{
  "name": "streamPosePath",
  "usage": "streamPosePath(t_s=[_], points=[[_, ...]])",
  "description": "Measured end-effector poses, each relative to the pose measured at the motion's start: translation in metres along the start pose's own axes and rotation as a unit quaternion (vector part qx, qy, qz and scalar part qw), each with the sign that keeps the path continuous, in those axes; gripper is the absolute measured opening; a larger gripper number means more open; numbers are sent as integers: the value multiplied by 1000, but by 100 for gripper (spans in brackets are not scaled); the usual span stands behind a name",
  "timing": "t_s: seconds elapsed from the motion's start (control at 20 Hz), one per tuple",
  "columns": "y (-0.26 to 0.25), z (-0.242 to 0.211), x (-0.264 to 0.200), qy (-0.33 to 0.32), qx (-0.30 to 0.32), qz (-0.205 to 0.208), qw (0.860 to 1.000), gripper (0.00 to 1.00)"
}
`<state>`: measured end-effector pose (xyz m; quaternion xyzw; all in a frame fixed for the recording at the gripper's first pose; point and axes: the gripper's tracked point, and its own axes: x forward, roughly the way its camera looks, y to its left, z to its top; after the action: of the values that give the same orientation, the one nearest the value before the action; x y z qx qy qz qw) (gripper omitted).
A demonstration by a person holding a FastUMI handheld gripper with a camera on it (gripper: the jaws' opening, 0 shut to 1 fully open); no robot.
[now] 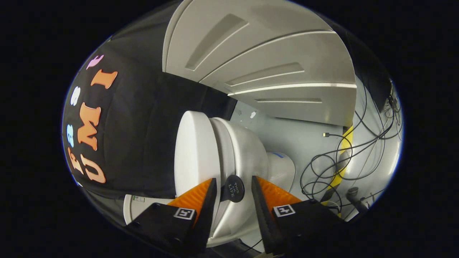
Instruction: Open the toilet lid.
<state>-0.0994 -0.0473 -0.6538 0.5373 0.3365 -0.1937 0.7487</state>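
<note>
Between the parted fingers of the hand-held gripper [233, 193], the round black tab [232, 189] offers the obvious hold on the stiff, smooth, probably light toilet lid [192, 150].

Glossy smooth toilet lid [192, 150], matt cloth wall [143, 136], ribbed tongs [233, 184] parted.

**Booth surroundings**

Black cloth wall [143, 143] adjoins a pale grey panelled door [272, 68] with recessed slots. Glossy light grey floor [297, 139] carries tangled black cables [333, 157] and a yellow-and-black striped tape strip [342, 161]. Light glints along panel edges.
</note>
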Motion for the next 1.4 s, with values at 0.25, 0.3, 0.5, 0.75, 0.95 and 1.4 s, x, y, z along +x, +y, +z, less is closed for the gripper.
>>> streamPosePath(t_s=[0.25, 0.3, 0.5, 0.75, 0.95, 1.4], points=[[-1, -10, 10, 21, 23, 0, 1000, 33], [2, -8, 9, 19, 27, 7, 999, 29], [6, -5, 1, 17, 60, 20, 998, 17], [12, -6, -1, 14, 37, 6, 999, 8], [23, -6, -7, 11, 31, 3, 999, 8], [76, 2, -25, -21, -58, 0, 998, 8]])
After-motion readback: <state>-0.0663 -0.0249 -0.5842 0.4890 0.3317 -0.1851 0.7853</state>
